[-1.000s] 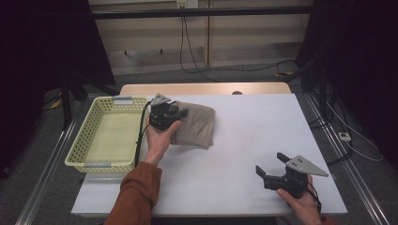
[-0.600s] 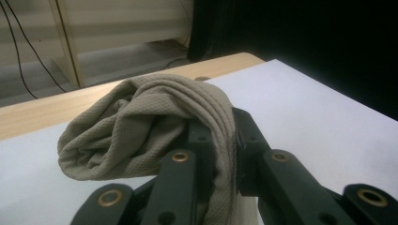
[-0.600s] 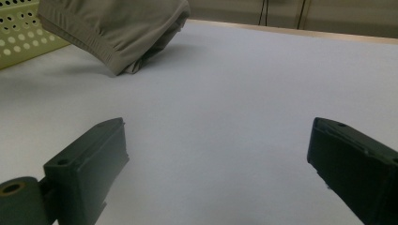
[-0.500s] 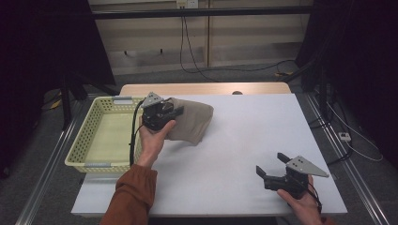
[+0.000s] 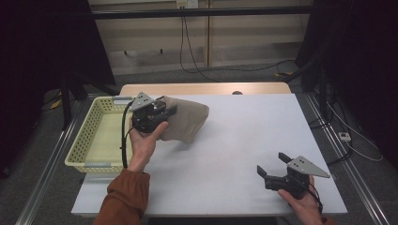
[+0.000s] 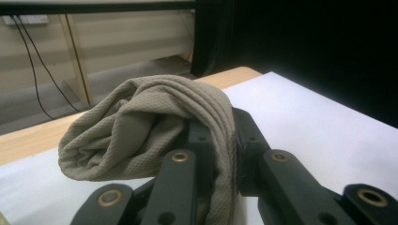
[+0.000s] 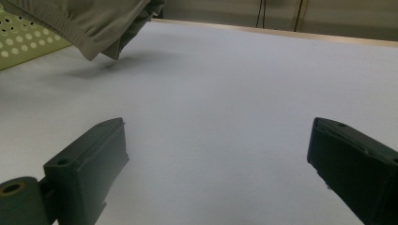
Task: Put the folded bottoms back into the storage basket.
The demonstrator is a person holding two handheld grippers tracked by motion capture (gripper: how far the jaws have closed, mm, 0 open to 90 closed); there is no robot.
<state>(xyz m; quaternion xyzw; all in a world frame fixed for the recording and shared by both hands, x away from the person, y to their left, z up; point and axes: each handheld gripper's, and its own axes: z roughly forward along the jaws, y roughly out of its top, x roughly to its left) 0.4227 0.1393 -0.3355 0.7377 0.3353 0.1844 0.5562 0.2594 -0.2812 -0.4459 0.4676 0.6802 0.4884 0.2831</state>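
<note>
Holding a bunched beige knit cloth (image 5: 185,121), the left gripper (image 5: 159,112) sits at about 10 o'clock on the white rectangular table (image 5: 234,154), its jaws clamped together on a fold of the fabric. In the left gripper view the cloth (image 6: 141,126) is pinched between the black jaws and bulges above them, lifted off the table surface. A pale yellow perforated plastic basket (image 5: 96,140) stands at 9 o'clock, just beside the left gripper; the cloth hangs near its right rim, over the table. The right gripper (image 5: 274,169) rests at 5 o'clock, well apart from the cloth, jaws spread wide with nothing between them. An orange-brown sleeve (image 5: 124,199) covers the left forearm at 7 o'clock.
</note>
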